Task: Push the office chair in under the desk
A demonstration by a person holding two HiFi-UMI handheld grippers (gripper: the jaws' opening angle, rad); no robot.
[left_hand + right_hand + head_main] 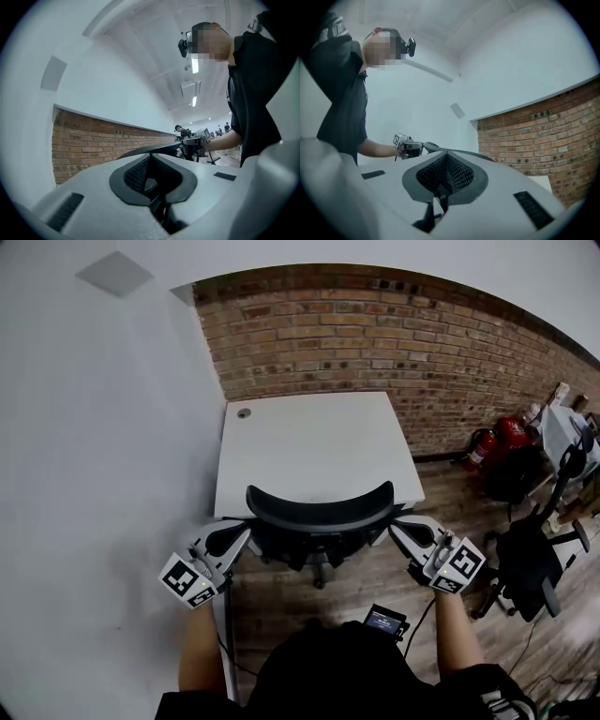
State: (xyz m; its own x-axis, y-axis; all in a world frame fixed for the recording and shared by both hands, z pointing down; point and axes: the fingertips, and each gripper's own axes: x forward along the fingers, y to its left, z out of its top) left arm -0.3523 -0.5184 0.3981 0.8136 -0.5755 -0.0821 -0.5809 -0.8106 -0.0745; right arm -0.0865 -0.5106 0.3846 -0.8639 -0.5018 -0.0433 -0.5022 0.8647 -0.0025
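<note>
A black office chair shows its curved backrest top (319, 507) right in front of me, tucked against the near edge of the white desk (309, 442). My left gripper (246, 532) rests its tip at the backrest's left end and my right gripper (394, 529) at the right end. Both point level and toward each other. In the left gripper view the jaws (152, 161) are together, with the dark backrest rim (154, 149) running off to the right gripper (194, 140). The right gripper view shows its jaws (446, 157) shut too, the rim (464, 152) reaching toward the left gripper (407, 145). Nothing sits between either pair.
A brick wall (375, 324) stands behind the desk and a white wall (94, 427) runs along its left. The chair's wheeled base (321, 573) rests on a wood floor. A second black office chair (530, 563) and red fire extinguishers (497, 437) are at the right.
</note>
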